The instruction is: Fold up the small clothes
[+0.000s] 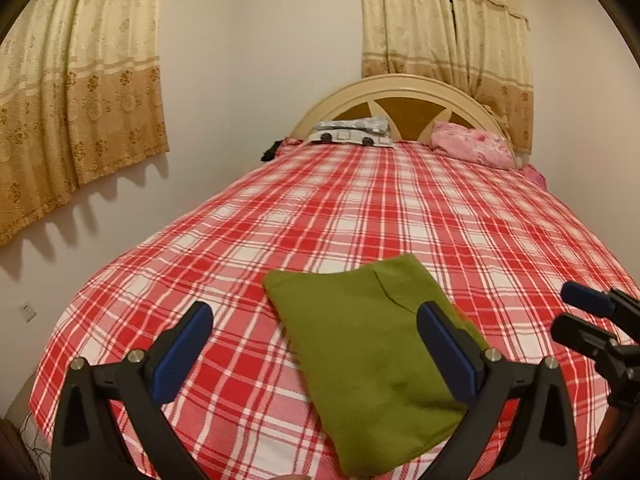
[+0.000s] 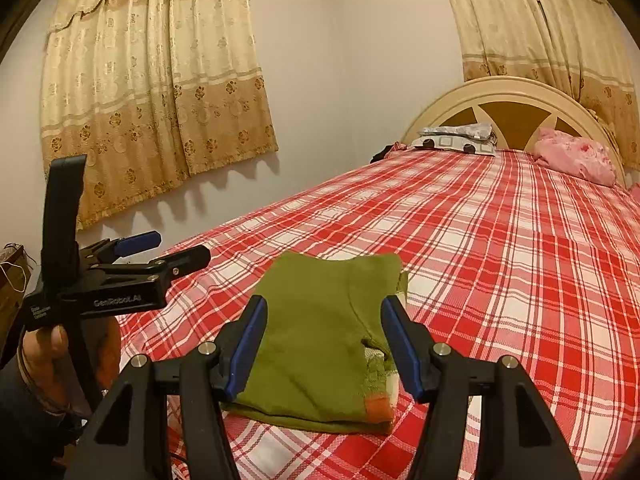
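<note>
A small olive-green garment (image 1: 360,356) (image 2: 320,344) lies folded into a rough rectangle on the red plaid bedspread (image 1: 400,208) (image 2: 500,260), near the foot of the bed. An orange and white patch shows at its near right corner in the right wrist view. My left gripper (image 1: 316,320) is open wide above the garment's left part, with nothing between its blue pads. In the right wrist view, the left gripper (image 2: 176,250) sits off to the left of the cloth. My right gripper (image 2: 325,320) hovers over the garment, jaws apart and empty. From the left wrist, the right gripper (image 1: 580,312) shows at the right edge.
A patterned pillow (image 1: 352,136) and a pink pillow (image 1: 472,144) rest against the curved headboard (image 1: 400,100). Beige curtains (image 1: 80,92) hang on the wall left of the bed. A hand (image 2: 44,344) grips the left tool's handle. The bedspread stretches far beyond the garment.
</note>
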The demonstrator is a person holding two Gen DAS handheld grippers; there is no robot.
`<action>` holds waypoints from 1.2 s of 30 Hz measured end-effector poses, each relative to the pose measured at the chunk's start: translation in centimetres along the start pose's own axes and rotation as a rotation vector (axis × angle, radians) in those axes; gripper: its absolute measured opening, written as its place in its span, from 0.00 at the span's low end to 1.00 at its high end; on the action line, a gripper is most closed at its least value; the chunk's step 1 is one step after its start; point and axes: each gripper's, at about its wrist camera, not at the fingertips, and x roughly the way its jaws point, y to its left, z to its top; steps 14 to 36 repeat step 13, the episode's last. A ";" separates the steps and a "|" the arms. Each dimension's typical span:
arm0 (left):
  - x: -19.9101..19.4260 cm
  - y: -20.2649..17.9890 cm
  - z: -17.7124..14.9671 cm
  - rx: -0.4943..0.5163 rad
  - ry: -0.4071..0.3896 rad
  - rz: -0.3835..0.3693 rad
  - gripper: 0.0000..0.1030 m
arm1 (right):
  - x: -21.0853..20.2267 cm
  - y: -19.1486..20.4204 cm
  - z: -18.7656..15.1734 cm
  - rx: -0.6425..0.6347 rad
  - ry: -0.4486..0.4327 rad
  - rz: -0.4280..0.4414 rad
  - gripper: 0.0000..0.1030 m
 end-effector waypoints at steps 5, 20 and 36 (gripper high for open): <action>0.2 0.5 0.0 -0.017 0.002 -0.011 1.00 | 0.0 0.6 0.0 -0.014 0.003 0.011 0.59; 0.1 0.1 -0.4 0.001 -0.010 -0.030 1.00 | 0.2 1.1 -0.4 -0.024 0.016 0.020 0.59; 0.1 0.1 -0.4 0.001 -0.010 -0.030 1.00 | 0.2 1.1 -0.4 -0.024 0.016 0.020 0.59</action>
